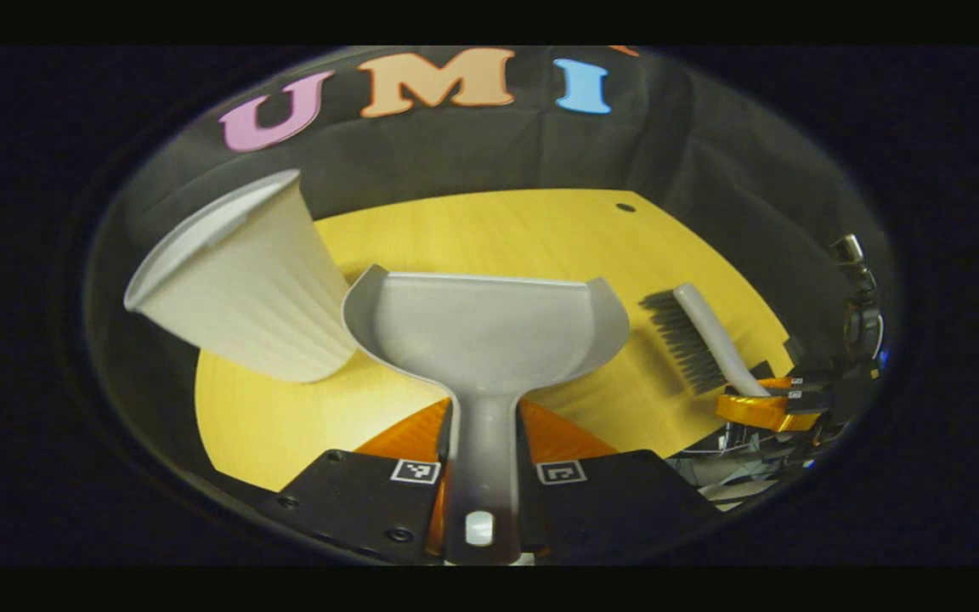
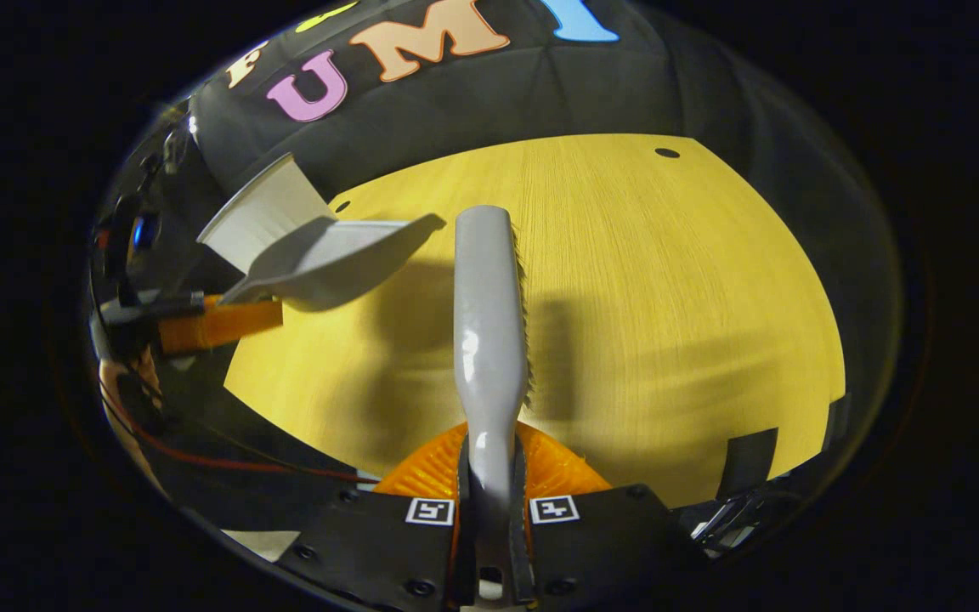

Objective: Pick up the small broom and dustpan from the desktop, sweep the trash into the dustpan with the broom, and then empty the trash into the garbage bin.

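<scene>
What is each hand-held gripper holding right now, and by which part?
Left hand-held gripper holds the dustpan by its handle; right hand-held gripper holds the broom by its handle end.

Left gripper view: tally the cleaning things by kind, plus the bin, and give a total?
Dustpan: 1, held in the left gripper.
Broom: 1, held in the right gripper.
Bin: 1, beside the dustpan.
Total: 3.

Your grey dustpan [image 1: 489,327] held by its handle, scoop facing away, raised over the yellow surface [image 1: 498,229], white ribbed garbage bin [image 1: 243,280] just beside its left edge, your grey broom [image 2: 489,314] to the right, dark bristles [image 1: 683,340] pointing left.
</scene>
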The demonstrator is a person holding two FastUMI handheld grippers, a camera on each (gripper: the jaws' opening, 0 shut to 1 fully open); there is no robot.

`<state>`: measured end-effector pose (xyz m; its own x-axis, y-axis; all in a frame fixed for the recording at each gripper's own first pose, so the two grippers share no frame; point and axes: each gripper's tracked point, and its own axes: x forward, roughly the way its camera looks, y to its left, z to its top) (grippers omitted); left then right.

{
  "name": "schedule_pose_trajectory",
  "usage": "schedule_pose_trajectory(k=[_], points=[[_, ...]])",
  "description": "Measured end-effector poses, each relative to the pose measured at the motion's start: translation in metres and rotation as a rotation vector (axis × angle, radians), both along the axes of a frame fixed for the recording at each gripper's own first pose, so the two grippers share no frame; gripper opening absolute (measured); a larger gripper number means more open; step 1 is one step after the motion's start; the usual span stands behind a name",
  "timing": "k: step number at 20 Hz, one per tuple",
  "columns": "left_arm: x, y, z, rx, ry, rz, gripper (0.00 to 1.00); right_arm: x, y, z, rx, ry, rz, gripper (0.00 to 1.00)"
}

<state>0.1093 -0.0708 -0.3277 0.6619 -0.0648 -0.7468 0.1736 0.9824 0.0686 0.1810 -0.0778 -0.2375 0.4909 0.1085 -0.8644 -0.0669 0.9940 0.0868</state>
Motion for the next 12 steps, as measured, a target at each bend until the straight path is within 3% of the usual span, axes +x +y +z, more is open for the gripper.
schedule_pose_trajectory(k=[6,12], points=[[-0.013,0.01,-0.045,-0.06,0.02,0.154,0.27,0.021,0.011,-0.04,0.015,0.102,-0.07,0.18],[-0.019,0.006,-0.053,-0.066,-0.012,0.184,0.29,0.035,0.011,-0.05,0.043,0.155,-0.098,0.18]])
